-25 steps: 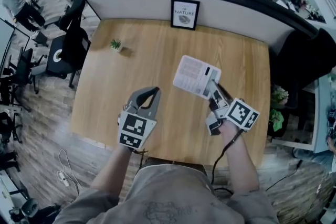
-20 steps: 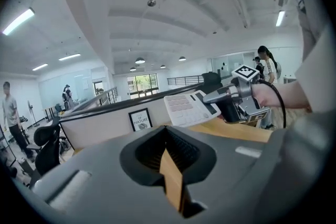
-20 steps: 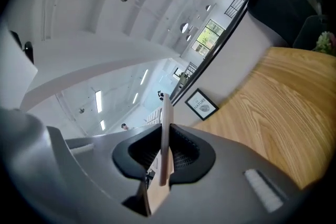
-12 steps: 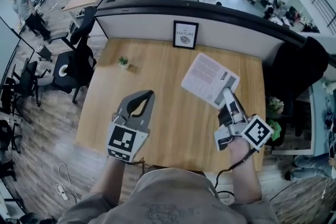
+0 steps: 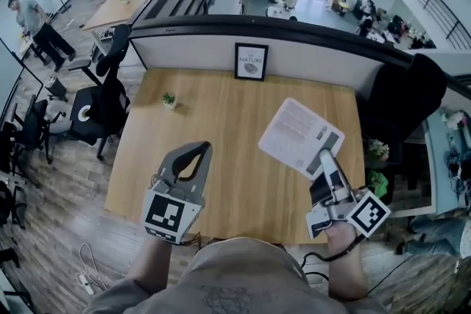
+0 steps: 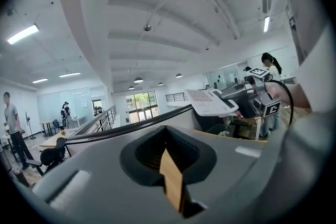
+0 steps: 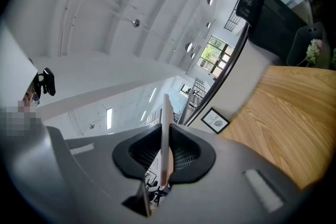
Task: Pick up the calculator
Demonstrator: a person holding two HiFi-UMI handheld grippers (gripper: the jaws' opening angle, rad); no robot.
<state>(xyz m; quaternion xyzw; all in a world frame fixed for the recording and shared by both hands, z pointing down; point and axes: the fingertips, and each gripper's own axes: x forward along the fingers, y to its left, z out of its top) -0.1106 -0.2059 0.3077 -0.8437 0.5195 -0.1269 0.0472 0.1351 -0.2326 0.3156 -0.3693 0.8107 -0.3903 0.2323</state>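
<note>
The calculator [image 5: 300,137] is a flat white slab with a dark display strip, lifted clear above the wooden desk [image 5: 221,121] at the right. My right gripper [image 5: 324,157] is shut on its near edge. In the right gripper view the calculator [image 7: 166,134] stands edge-on between the black pads. My left gripper [image 5: 200,149] hovers over the desk's front left, shut, with nothing in it. In the left gripper view its jaws [image 6: 170,165] meet with only a sliver of desk showing between them. The calculator [image 6: 210,102] shows there at the upper right, held by the other gripper.
A framed picture [image 5: 251,60] leans on the partition at the desk's back edge. A small potted plant [image 5: 169,100] sits at the back left. A black chair [image 5: 403,95] and a flowering plant [image 5: 377,151] stand off the right edge, an office chair [image 5: 103,95] off the left.
Both grippers have risen toward the camera. The right one has carried the calculator up off the desk and a little to the right. The left one stays shut and empty.
</note>
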